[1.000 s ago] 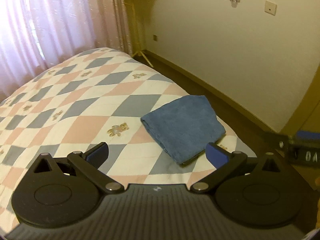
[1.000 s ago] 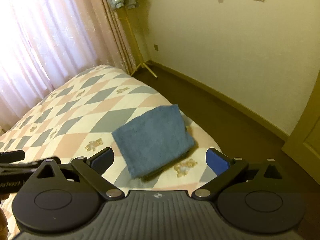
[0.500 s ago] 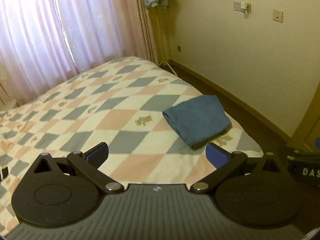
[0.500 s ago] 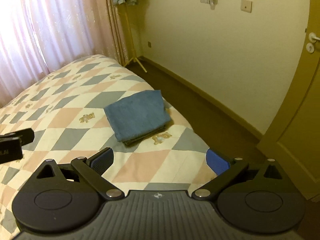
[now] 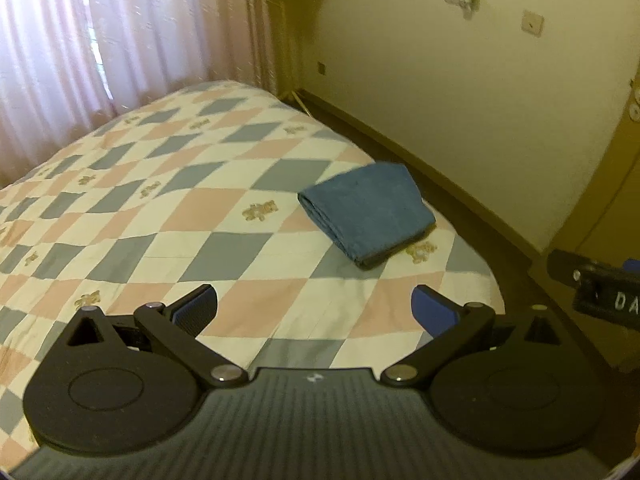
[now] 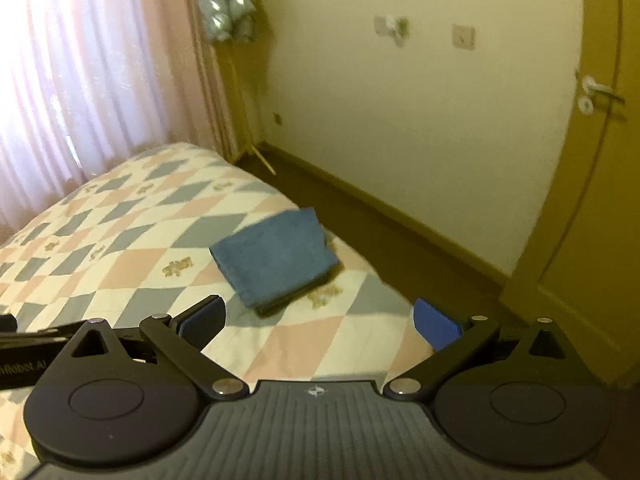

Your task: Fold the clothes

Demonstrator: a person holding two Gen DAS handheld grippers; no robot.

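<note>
The left hand-held gripper [image 5: 314, 309] is wide open and holds nothing. Its two blue pads [image 5: 432, 311] stand far apart over the bed [image 5: 224, 208]. The right hand-held gripper [image 6: 318, 322] is wide open too, and it also holds nothing.

A blue folded cloth [image 5: 366, 211] lies flat on the bed. It sits ahead of the left hand-held gripper and a bit to the right, well apart from the pads. From the right hand-held gripper, the cloth [image 6: 276, 256] is ahead and a bit to the left, closer to the left pad but not touching it. The cloth is near the corner of the bed, beside a small teddy bear picture [image 5: 420, 251] on the blanket.

The blanket has pink, grey and white diamond shapes. Far ahead hang pink curtains [image 5: 120, 40]. A cream wall [image 5: 460, 100] is ahead on the right, and a door [image 6: 600, 200] with a handle shows at the right side. The picture from the right hand-held gripper is a little blurry.
</note>
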